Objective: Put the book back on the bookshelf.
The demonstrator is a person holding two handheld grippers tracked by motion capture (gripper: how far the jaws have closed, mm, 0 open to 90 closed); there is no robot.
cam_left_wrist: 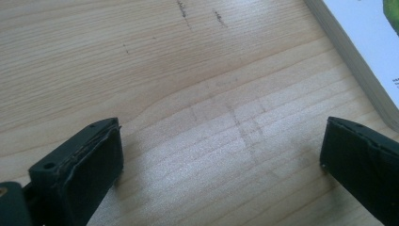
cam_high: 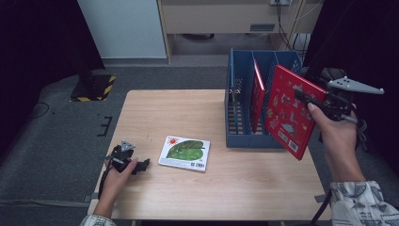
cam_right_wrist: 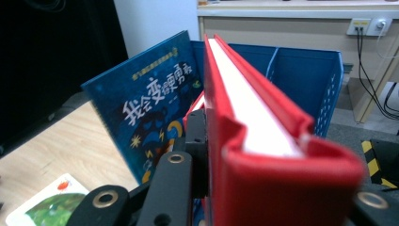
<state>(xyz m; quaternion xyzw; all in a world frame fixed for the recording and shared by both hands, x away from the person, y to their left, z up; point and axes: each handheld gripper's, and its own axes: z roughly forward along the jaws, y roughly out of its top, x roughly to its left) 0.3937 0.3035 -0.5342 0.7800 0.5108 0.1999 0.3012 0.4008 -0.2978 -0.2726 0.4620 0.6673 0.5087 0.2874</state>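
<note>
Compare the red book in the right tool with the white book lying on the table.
The red book is held up in the air by the right tool, tilted on edge beside the blue rack; the white book lies flat on the table, touched by nothing. The red book's cover is red with small pictures; the white book's shows a green leaf. The red book looks larger. Both are picture books outside the rack.

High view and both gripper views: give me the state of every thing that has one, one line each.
Red book: lifted, tilted, clamped by the right gripper in front of the rack.
Blue rack: upright on the table, books standing inside.
Blue book: standing in the rack, leaning.
Green-leaf book: flat on the table, closed, untouched.
Left gripper: open, low over bare table.
</note>
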